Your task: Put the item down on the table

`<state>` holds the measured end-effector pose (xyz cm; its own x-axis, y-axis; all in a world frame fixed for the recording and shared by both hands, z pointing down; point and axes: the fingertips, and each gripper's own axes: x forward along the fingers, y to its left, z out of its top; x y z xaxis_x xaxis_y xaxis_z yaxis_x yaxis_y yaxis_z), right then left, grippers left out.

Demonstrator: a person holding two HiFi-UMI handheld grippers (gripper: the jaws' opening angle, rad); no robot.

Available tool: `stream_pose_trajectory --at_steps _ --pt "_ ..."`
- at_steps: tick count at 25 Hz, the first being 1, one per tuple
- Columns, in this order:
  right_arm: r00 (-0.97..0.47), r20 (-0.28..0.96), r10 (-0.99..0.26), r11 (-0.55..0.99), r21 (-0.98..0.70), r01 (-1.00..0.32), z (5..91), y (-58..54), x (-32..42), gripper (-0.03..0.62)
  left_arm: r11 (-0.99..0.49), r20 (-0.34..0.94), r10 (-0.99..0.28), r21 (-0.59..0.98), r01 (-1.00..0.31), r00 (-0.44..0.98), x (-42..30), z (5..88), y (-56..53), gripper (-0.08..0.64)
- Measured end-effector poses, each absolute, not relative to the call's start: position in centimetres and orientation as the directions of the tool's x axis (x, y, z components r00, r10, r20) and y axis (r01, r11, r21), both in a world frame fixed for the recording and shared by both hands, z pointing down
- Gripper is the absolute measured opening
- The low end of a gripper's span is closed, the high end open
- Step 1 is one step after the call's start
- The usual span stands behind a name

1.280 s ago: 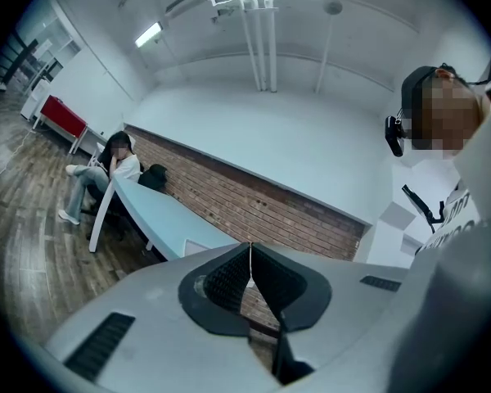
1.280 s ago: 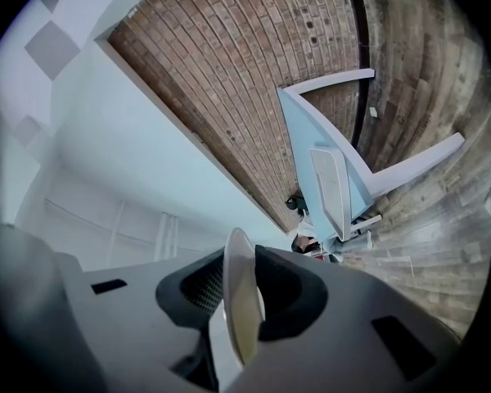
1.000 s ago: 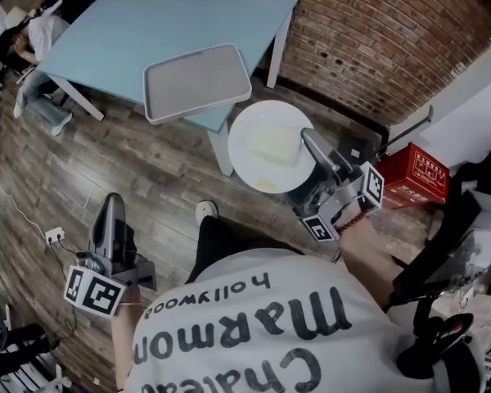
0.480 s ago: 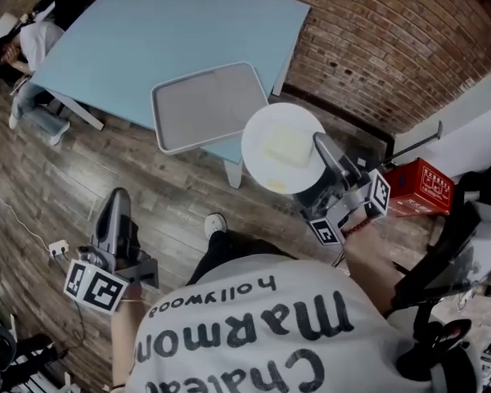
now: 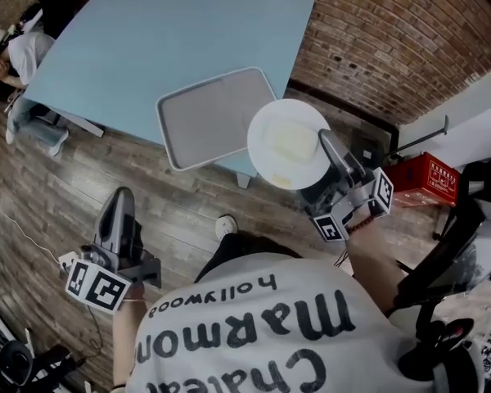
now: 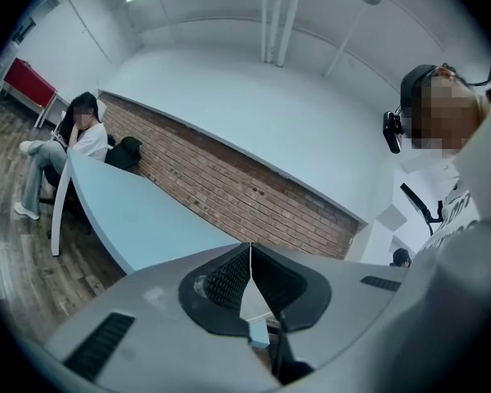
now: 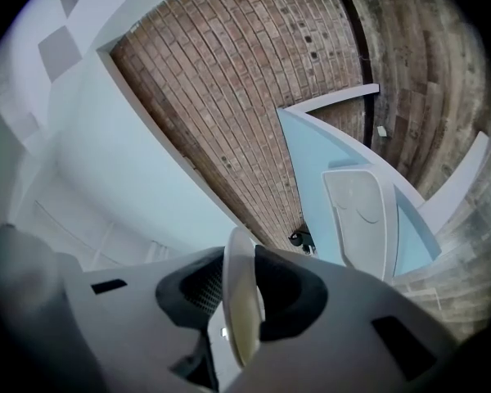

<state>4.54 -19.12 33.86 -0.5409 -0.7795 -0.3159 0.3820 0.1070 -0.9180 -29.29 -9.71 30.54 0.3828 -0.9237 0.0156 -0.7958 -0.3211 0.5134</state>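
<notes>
- Plainly the plate is the thing to be set down: it hangs in the air, roughly level, held at its right rim by the right gripper
- Seen from the right gripper view, that gripper's fingers pinch the plate from both sides, with the rim edge-on between them and seated well into the grip
- A pale squarish piece lies on the plate; I cannot tell what it is
- From the fingers the plate reaches leftward and forward, toward the light-blue bench. In the head view its disc overlaps the bench's near right corner and the right edge of the grey tray. How high it rides above them cannot be read
- The left gripper hangs low at the person's left side over the wooden floor, well apart from the bench. Its fingers are pressed together tip to tip with nothing between them
- The right hand is both the nearer one and the one carrying the load, so the set-down looks to be its job alone
- Little bare bench shows at that corner beside the tray, so the plate probably needs carrying further in before it is lowered flat
- If it lands half on the tray's raised rim it could tilt, and the pale piece could slide
</notes>
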Motion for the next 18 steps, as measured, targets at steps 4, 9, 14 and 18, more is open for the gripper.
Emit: stream_pose_trajectory --at_steps 4,9,14,18 --pt "-0.509 -0.329 -0.796 0.14 -0.917 0.374 32.7 -20.8 3.4 0.087 -0.347 0.006 -0.914 0.504 -0.791 0.405 -31.4 29.6 -12.0 0.012" --pt "-0.45 -0.358 -0.818 0.186 -0.905 0.382 31.7 -23.2 2.1 0.087 -0.381 -0.006 -0.902 0.487 -0.786 0.433 -34.1 28.7 -14.8 0.012" --pt "-0.407 -0.376 -0.832 0.216 -0.897 0.386 31.3 -24.9 1.4 0.087 -0.408 -0.023 -0.891 0.478 -0.778 0.454 -35.7 28.4 -17.8 0.012" --pt "-0.377 -0.378 -0.846 0.233 -0.897 0.376 31.0 -25.9 2.0 0.087 -0.431 -0.033 -0.879 0.478 -0.765 0.475 -35.6 28.1 -19.8 0.012"
